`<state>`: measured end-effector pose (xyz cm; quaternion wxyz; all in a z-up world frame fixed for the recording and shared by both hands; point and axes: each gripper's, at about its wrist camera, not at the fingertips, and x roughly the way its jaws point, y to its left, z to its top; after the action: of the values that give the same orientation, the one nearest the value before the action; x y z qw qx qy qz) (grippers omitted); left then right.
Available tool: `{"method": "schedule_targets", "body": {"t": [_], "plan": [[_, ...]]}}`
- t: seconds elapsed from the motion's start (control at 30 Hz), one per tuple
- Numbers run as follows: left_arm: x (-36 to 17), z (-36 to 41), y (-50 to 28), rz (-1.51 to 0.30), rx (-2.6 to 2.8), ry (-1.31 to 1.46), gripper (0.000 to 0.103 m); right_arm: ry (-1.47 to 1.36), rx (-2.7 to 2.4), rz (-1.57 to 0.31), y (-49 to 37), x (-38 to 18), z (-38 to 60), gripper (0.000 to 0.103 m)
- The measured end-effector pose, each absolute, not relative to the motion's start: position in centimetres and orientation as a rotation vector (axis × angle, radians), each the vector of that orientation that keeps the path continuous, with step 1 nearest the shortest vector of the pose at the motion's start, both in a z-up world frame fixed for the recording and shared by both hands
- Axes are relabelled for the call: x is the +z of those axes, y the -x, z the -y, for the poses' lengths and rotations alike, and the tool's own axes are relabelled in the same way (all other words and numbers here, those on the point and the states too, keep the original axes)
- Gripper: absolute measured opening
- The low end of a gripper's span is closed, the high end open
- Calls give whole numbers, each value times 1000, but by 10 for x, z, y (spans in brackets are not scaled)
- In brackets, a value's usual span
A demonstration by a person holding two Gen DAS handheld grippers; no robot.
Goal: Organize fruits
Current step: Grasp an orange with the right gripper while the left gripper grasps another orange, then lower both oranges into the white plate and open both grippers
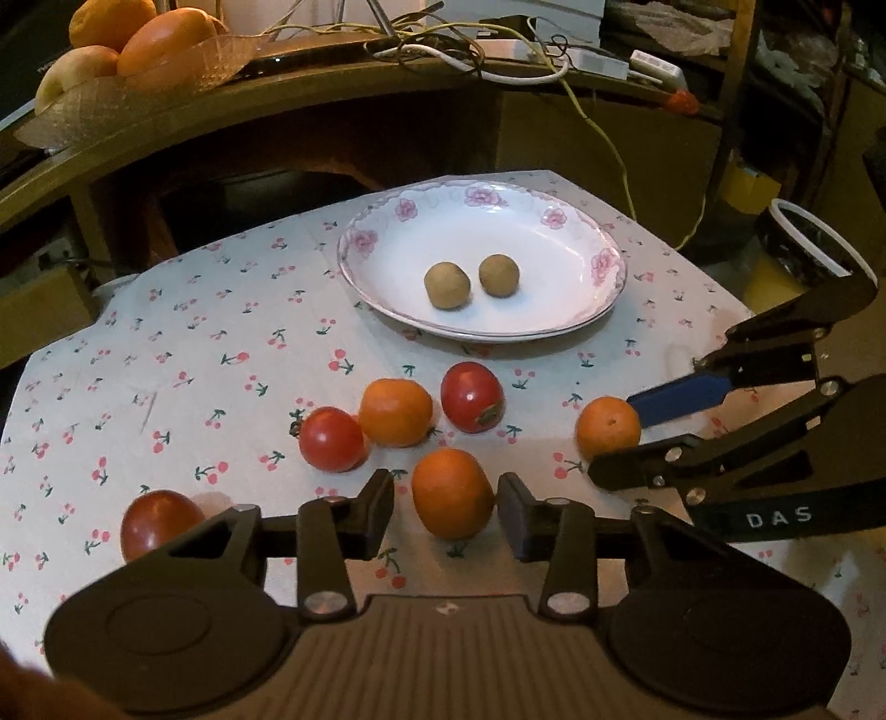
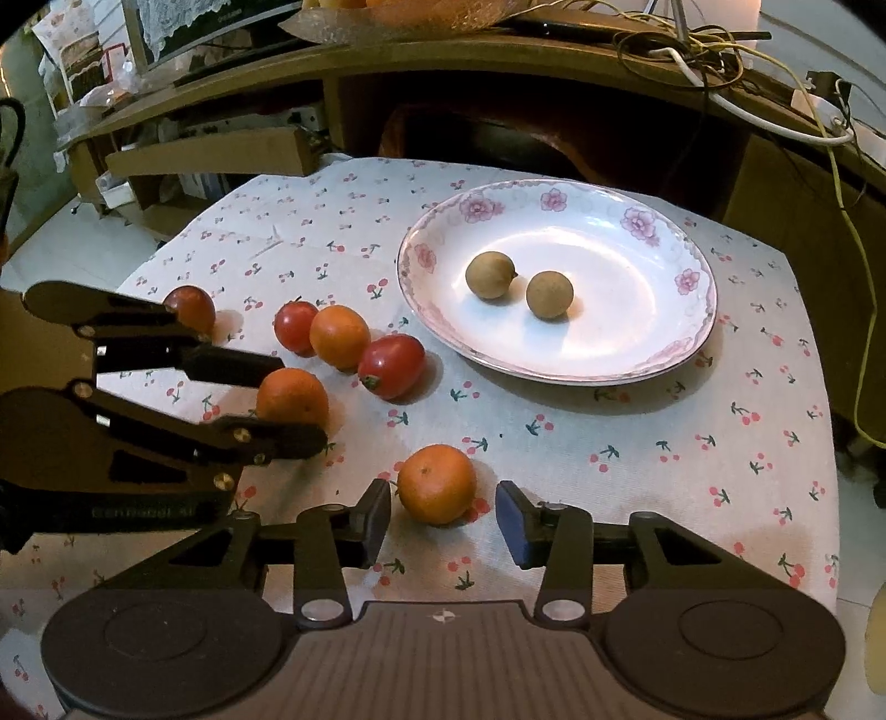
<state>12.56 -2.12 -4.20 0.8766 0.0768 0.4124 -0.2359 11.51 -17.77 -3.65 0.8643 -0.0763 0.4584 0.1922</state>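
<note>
White porcelain with pink flowers on its rim, the plate (image 1: 601,260) (image 2: 695,310) is sitting toward the far side of a cherry-printed tablecloth (image 1: 183,332) (image 2: 664,443), holding two small brown longans (image 1: 447,285) (image 2: 490,275), just apart from each other. The other fruits are lying on the cloth in front of the plate.

The left gripper (image 1: 446,512) (image 2: 293,401) is standing wide open around a tangerine (image 1: 452,493) (image 2: 292,396); its fingers are flanking the fruit, and whether the pads are touching the peel is hard to tell. The right gripper (image 2: 443,518) (image 1: 614,437) is likewise spread wide around another tangerine (image 2: 437,483) (image 1: 608,427), with a small gap showing on each side in its own view. In the left wrist view, its blue pad is covering part of that fruit.

A third tangerine (image 1: 395,412) (image 2: 339,337) is lying between two red tomatoes (image 1: 332,439) (image 2: 294,327), touching the left one in both views. The tomato with the stem scar (image 1: 472,396) (image 2: 392,366) is lying just beside it. A darker tomato (image 1: 158,520) (image 2: 191,307) is lying off to the left, partly hidden by the left gripper's body in both views.

Behind, a shelf is carrying a clear bowl of large oranges (image 1: 160,41), cut off at the frame's top, and tangled cables (image 1: 432,39) (image 2: 692,50).
</note>
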Motion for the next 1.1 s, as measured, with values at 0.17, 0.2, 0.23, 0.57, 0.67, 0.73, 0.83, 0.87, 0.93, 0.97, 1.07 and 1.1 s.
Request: {"method": "schedule_targets", "body": {"t": [0.17,0.2,0.23,0.57,0.67,0.73,0.83,0.87,0.93,0.97,1.07,1.1], "plan": [[-44,26,-124,-881,-510,-166,36,168,389,-958,-113,-35,176,30],[-44,26,-124,-883,-511,-163,34,169,385,-956,-113,-34,177,29],[-43,26,-124,-883,-510,-160,34,167,383,-955,-113,-34,177,29],[-29,39,-120,-845,-547,-163,34,133,370,-931,-107,-23,183,29],[-21,43,-122,-822,-550,-162,34,113,359,-899,-106,-14,187,28],[-16,45,-125,-809,-542,-160,34,105,351,-880,-108,-9,189,29],[-12,46,-132,-798,-529,-154,34,84,330,-860,-114,-4,195,29],[-10,47,-135,-794,-526,-151,34,73,321,-856,-117,-3,198,29],[-8,51,-142,-784,-524,-146,34,62,311,-847,-122,-1,201,28],[-6,54,-144,-780,-526,-145,34,61,307,-841,-125,-1,202,28],[-5,61,-152,-761,-520,-155,34,61,290,-824,-132,-1,205,29],[-6,61,-155,-762,-518,-150,34,57,285,-824,-135,-1,206,29]]}}
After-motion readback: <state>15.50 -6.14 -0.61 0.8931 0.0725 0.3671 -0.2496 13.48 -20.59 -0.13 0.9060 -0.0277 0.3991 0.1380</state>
